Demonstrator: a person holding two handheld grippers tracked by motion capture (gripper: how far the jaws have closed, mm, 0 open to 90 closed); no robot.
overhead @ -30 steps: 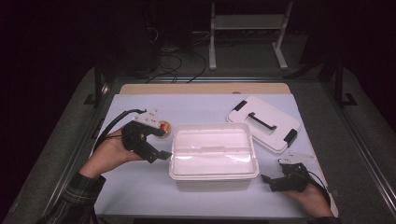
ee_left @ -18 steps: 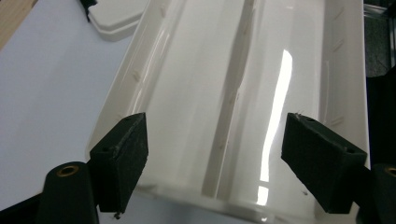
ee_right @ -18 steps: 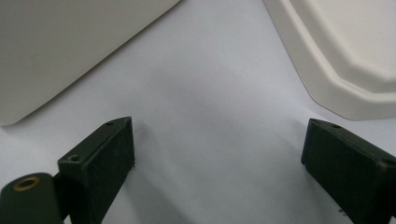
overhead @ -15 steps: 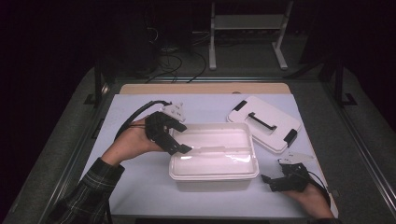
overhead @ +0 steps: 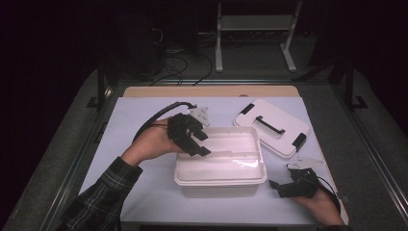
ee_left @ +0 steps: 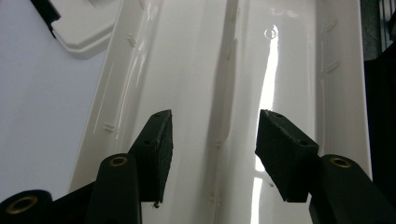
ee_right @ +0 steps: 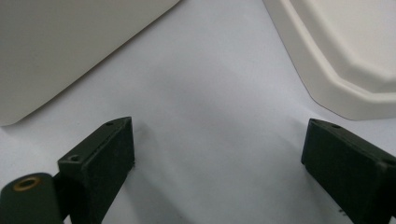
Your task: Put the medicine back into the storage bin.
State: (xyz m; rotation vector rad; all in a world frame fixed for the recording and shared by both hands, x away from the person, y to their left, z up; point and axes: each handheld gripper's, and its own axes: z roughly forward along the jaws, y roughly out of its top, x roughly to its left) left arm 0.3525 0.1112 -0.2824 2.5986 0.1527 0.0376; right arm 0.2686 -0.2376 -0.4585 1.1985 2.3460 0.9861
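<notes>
1. The left gripper [overhead: 202,144] hangs over the white bin's [overhead: 250,178] left end; its fingers [ee_left: 159,144], just closing, stand apart with nothing between them.
2. The right gripper [overhead: 276,187] rests on the tabletop [overhead: 134,120], fingers [ee_right: 107,154] wide apart.
3. One bin, one lid [overhead: 274,126].

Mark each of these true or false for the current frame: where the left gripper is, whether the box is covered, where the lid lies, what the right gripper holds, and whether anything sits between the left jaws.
1. The left gripper is over the open white box. True.
2. The box has its lid on. False: the box is uncovered, and the lid lies on the table beyond the box's far right corner.
3. The lid has a black handle on top. True.
4. The right gripper grips the box's rim. False: its jaws stand open above bare table beside the box.
5. The left jaws hold an object. False: they have just been closing, with nothing between them.
</notes>
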